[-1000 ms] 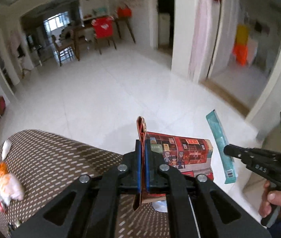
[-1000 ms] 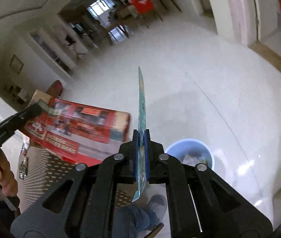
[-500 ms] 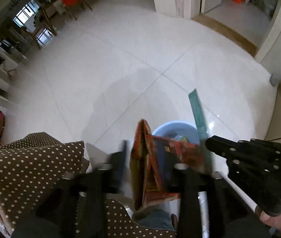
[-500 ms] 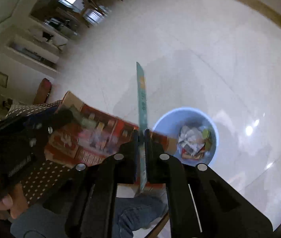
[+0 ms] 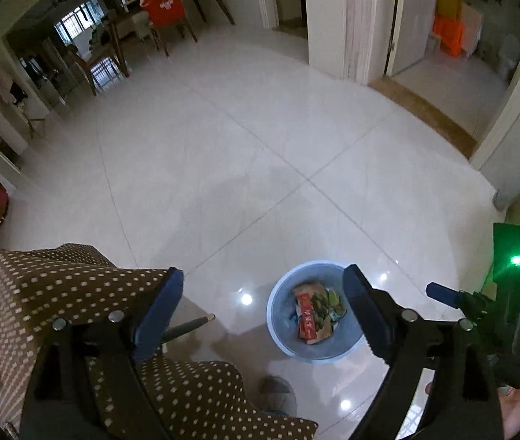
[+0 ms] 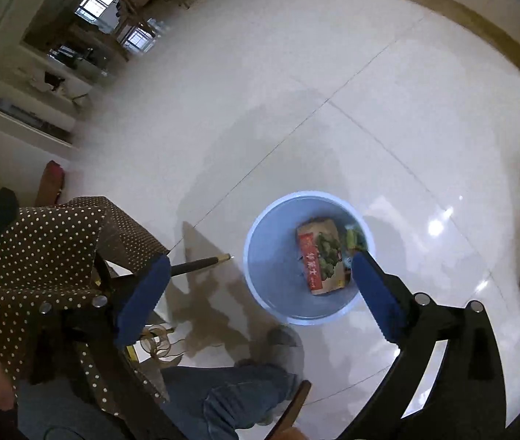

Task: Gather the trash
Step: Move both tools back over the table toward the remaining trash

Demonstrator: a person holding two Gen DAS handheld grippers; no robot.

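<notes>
A light-blue bin stands on the white tiled floor; it also shows in the right wrist view. Inside lies a red and brown snack box, also seen in the right wrist view, with green wrappers beside it. My left gripper is open and empty, held above the bin. My right gripper is open and empty, also above the bin. The right gripper's body shows at the right edge of the left wrist view.
A table with a brown polka-dot cloth is at the lower left, one dark leg sticking out toward the bin. My jeans leg and grey slipper are beside the bin. Chairs and a doorway lie far across the floor.
Both grippers swung over the bin and opened. The red box left my left gripper and the teal wrapper left my right gripper; the box now lies in the bin.
</notes>
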